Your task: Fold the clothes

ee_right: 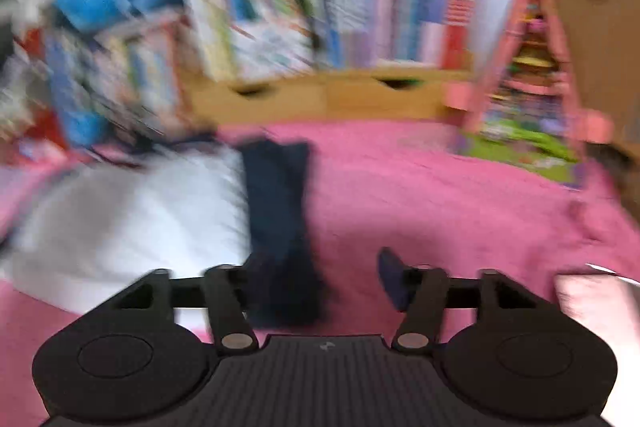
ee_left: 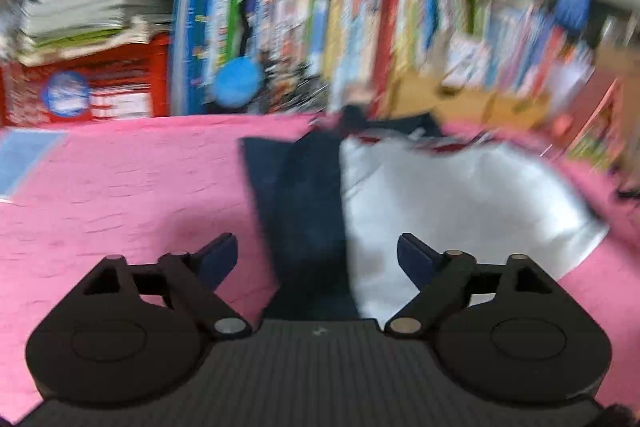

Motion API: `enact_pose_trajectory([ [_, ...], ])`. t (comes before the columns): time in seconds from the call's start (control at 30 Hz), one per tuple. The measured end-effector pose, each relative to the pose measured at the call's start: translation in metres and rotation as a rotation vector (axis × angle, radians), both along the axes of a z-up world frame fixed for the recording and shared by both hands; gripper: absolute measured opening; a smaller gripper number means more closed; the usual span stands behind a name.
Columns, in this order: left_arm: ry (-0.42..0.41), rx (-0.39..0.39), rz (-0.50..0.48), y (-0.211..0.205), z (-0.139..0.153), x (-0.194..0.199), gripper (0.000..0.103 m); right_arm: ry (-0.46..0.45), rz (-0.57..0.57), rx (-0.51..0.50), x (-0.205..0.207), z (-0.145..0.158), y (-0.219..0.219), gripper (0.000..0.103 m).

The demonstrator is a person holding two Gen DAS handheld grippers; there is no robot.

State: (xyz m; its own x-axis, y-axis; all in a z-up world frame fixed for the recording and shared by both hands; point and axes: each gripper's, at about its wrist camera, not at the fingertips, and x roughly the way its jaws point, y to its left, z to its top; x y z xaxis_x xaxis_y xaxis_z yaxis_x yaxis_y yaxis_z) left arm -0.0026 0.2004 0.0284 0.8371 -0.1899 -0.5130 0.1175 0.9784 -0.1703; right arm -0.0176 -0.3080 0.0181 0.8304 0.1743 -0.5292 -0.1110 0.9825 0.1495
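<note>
My left gripper [ee_left: 318,259] wide and empty over the navy-and-white garment [ee_left: 440,203] on the pink cover [ee_left: 120,195], right gripper [ee_right: 316,279] spread, navy fold [ee_right: 280,219] against its left finger, grip unclear through blur, right view alone shows pink rack [ee_right: 532,67], bookshelf [ee_left: 360,39] behind.

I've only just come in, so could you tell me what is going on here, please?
A person is folding clothes on a pink bedspread, one claw in each hand. A white garment with navy sleeves lies spread out there. The left claw and the right claw both stand open over a navy sleeve, gripping nothing. Both views are blurred.
</note>
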Motion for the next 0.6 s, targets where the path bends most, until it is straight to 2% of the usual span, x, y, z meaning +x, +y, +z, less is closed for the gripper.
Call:
enact_pose_trajectory([
  [0.03, 0.012, -0.017, 0.010, 0.002, -0.001, 0.008, 0.090, -0.018, 0.032, 0.018, 0.005, 0.001, 0.000, 0.078],
  [0.1, 0.036, -0.049, 0.031, 0.006, -0.005, 0.025, 0.091, -0.030, 0.072, 0.010, 0.021, 0.001, 0.003, 0.078],
  [0.23, 0.073, -0.061, 0.043, 0.006, -0.009, 0.068, 0.091, 0.029, 0.088, 0.003, 0.076, -0.006, 0.007, 0.078],
  [0.37, 0.038, -0.002, 0.001, -0.010, 0.002, 0.101, 0.091, 0.001, 0.101, 0.044, 0.121, -0.002, 0.019, 0.078],
  [0.47, 0.096, 0.023, -0.020, -0.020, -0.002, 0.137, 0.097, -0.008, 0.131, 0.035, 0.154, 0.004, 0.036, 0.078],
  [0.6, 0.176, 0.032, 0.009, -0.019, -0.022, 0.178, 0.097, 0.053, 0.148, -0.053, 0.206, -0.007, 0.059, 0.078],
])
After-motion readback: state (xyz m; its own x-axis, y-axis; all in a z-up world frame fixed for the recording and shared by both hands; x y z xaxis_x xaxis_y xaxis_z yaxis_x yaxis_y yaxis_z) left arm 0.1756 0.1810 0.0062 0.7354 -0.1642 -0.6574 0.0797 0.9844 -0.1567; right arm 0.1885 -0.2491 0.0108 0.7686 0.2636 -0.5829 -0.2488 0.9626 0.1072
